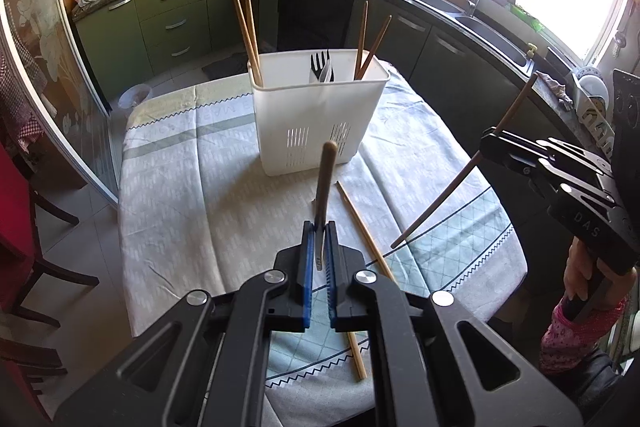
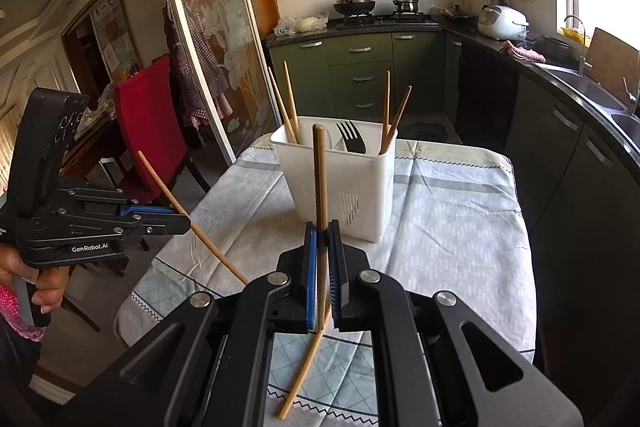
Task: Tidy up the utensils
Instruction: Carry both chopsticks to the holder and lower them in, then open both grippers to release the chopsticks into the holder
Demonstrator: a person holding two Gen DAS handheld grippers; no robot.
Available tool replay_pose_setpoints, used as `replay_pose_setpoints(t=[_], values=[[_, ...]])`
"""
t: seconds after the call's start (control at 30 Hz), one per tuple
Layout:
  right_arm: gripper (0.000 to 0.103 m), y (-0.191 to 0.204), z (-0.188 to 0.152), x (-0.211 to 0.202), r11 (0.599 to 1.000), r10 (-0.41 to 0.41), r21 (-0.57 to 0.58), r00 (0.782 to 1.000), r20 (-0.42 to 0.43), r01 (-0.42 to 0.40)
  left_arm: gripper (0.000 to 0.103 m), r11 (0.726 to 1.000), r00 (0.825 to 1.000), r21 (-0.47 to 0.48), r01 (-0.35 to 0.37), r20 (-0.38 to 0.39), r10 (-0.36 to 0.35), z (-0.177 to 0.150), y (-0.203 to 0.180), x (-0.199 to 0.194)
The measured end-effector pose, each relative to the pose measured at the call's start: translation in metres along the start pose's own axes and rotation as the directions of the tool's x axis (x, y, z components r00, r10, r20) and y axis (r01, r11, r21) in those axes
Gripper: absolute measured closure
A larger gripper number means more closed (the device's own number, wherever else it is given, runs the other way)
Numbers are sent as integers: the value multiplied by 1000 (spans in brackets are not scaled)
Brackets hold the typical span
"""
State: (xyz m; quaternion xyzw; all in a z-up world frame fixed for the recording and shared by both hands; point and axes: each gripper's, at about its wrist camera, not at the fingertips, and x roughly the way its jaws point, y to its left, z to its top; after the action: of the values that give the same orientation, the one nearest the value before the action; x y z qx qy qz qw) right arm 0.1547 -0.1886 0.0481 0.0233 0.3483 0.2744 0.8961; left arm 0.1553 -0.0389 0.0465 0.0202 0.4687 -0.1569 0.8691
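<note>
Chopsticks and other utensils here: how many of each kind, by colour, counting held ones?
Light wooden chopsticks: 4
Dark brown wooden chopsticks: 3
Black fork: 1
White utensil beside the fork, kind unclear: 1
Total: 9

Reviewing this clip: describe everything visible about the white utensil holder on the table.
The white utensil holder is a tall, rectangular, plastic-looking bin with rounded corners, a rolled rim and vertical drain slots low on its front. It stands upright on the patterned tablecloth, toward the table's far end. Inside: two light chopsticks leaning at the left, a black fork in the middle, two darker chopsticks at the right. Neither gripper touches it.
</note>
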Motion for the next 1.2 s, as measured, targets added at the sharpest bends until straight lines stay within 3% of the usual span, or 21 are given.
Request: replay_pose_setpoints(t=[0.27, 0.47, 0.63, 0.7, 0.83, 1.0, 1.2], values=[[96, 3, 54, -23, 1000, 1, -12, 996, 93, 1, 98, 999, 990, 41, -5, 141, -1, 51, -15, -56], [96, 1, 111, -40, 1000, -19, 0, 982, 188, 20, 98, 999, 957, 41, -32, 290, 19, 98, -19, -101], [96, -9, 151, -33, 998, -68, 28, 967, 246, 63, 98, 997, 931, 23, -77, 360, 64, 134, -16, -97], [96, -17, 160, -22, 996, -82, 50, 966, 246, 72, 98, 996, 933, 8, -94, 351, 86, 144, -12, -79], [96, -34, 165, 18, 993, -96, 80, 976, 193, 82, 98, 995, 958, -19, -100, 270, 102, 153, -1, -28], [96, -46, 148, 69, 993, -93, 83, 992, 87, 86, 98, 993, 979, -38, -112, 169, 117, 151, 14, 25], [92, -47, 130, 91, 994, -81, 70, 996, 35, 78, 98, 993, 987, -39, -115, 111, 118, 138, 19, 42]])
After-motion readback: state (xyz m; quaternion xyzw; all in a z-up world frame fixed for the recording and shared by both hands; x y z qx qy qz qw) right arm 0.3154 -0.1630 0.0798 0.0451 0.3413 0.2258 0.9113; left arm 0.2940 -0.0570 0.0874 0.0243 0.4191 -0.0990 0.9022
